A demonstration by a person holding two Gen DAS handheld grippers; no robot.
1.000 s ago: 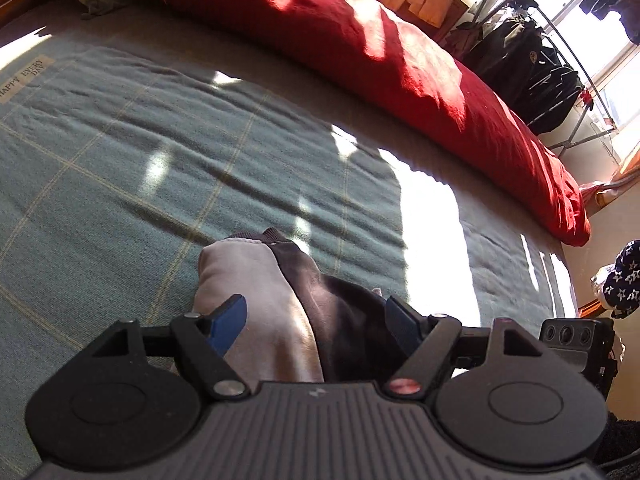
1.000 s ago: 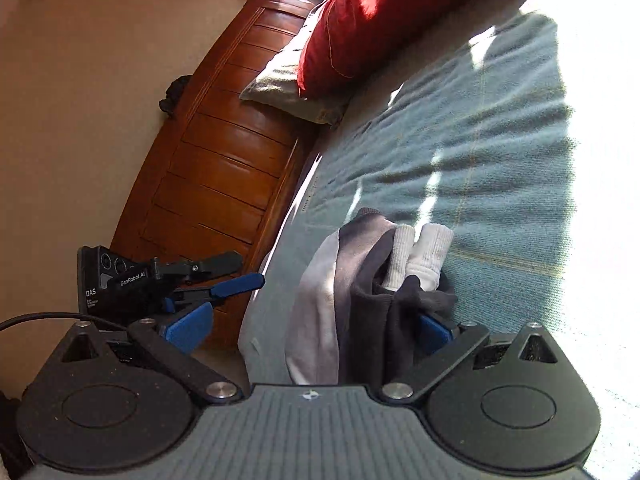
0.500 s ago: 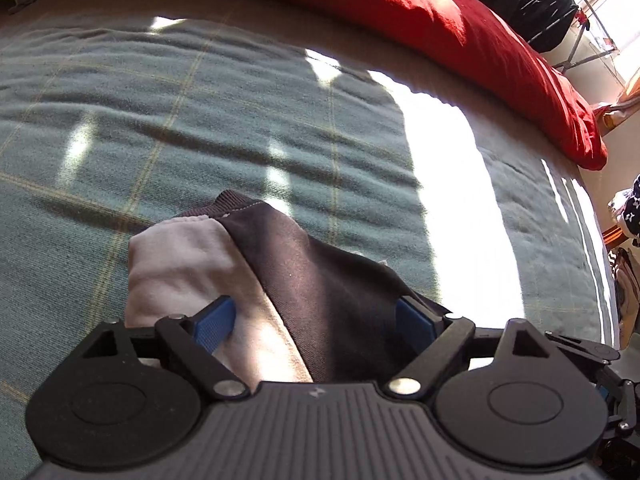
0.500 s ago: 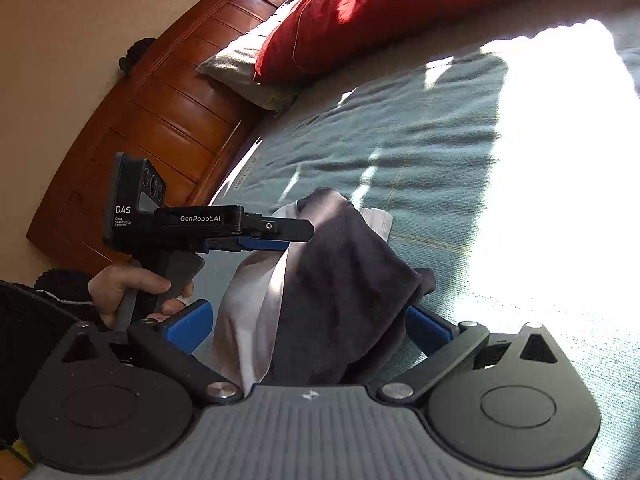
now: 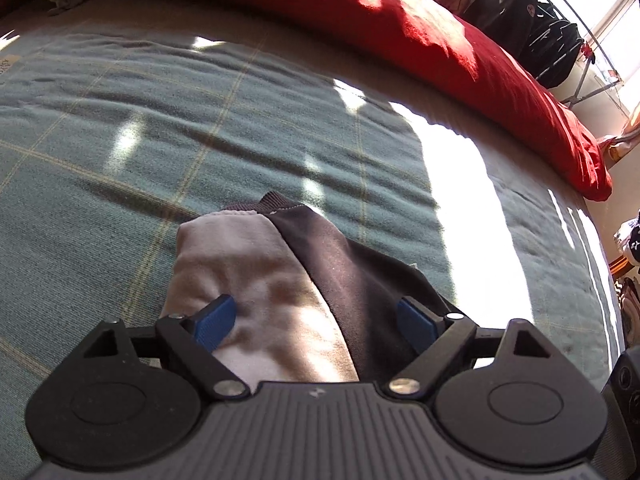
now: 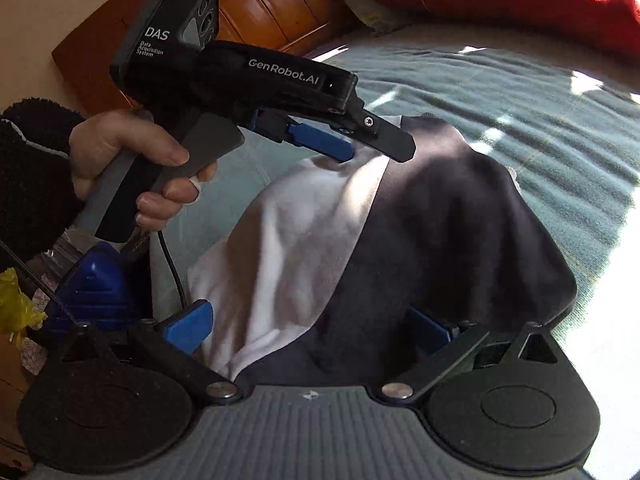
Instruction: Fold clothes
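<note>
Lying between the spread jaws of the left gripper (image 5: 316,322) and of the right gripper (image 6: 310,326), neither pinching it, the garment (image 5: 288,292) rests near the bed's (image 5: 120,140) front edge; a red pillow (image 5: 400,24) lines the far edge.

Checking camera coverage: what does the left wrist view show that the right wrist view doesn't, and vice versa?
Left wrist only: the drying rack hung with dark clothes, by the window, past the far end of the red cushion.

Right wrist only: the wooden headboard, the person's hand holding the left hand-held gripper from the side, its cable, and a yellow scrap at the left edge.

Both: the grey-and-dark garment between open jaws, the green blanket and the red cushion.
</note>
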